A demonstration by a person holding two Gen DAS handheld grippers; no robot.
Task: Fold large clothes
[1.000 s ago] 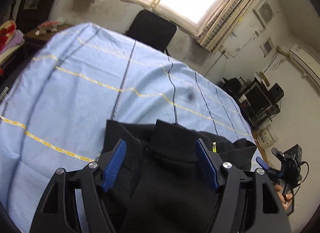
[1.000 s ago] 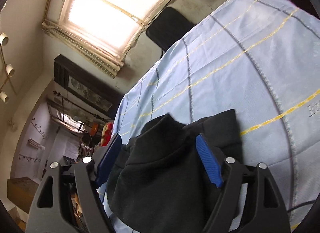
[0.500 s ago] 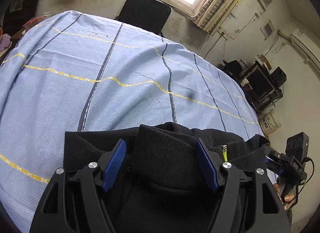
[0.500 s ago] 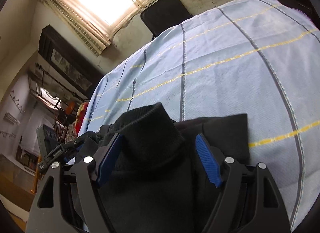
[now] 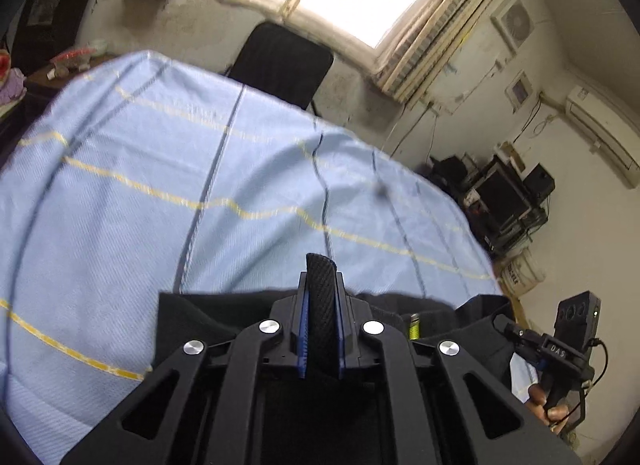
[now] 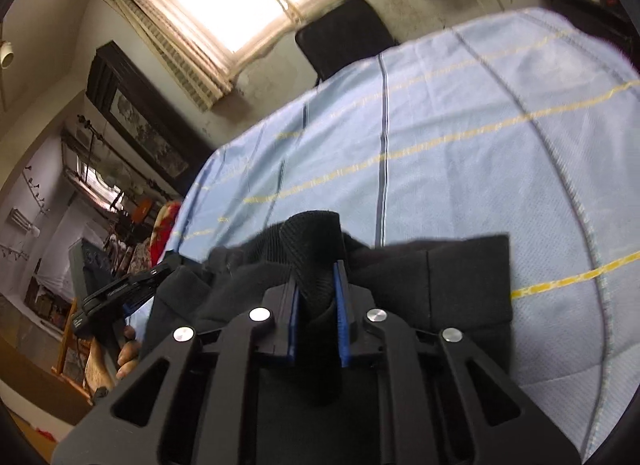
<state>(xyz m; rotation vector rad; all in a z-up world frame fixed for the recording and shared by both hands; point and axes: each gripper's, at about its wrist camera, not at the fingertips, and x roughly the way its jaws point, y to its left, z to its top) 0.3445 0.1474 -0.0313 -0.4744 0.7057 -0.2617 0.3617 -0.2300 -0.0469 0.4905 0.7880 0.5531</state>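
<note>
A black garment (image 5: 192,317) lies at the near edge of a light blue striped sheet (image 5: 120,205). My left gripper (image 5: 320,277) is shut on a ribbed fold (image 5: 320,265) of it, which stands up between the blue pads. In the right wrist view the same garment (image 6: 460,277) spreads to the right. The jaws of my right gripper (image 6: 316,269) are closing, and the pads pinch a ribbed bunch of fabric (image 6: 312,237) that rises above them. A hand (image 5: 548,409) holds the other gripper at the far right of the left wrist view.
The sheet (image 6: 480,165) stretches away beyond the garment. A black chair (image 5: 280,61) stands past its far edge, under a bright window. A desk with a monitor (image 5: 504,193) is at the right. Cluttered shelves (image 6: 100,225) fill the room's left side.
Both pairs of jaws stood wide around the black ribbed fabric before. They have closed on it, squeezing it into narrow upright folds. The right gripper has rolled somewhat.
</note>
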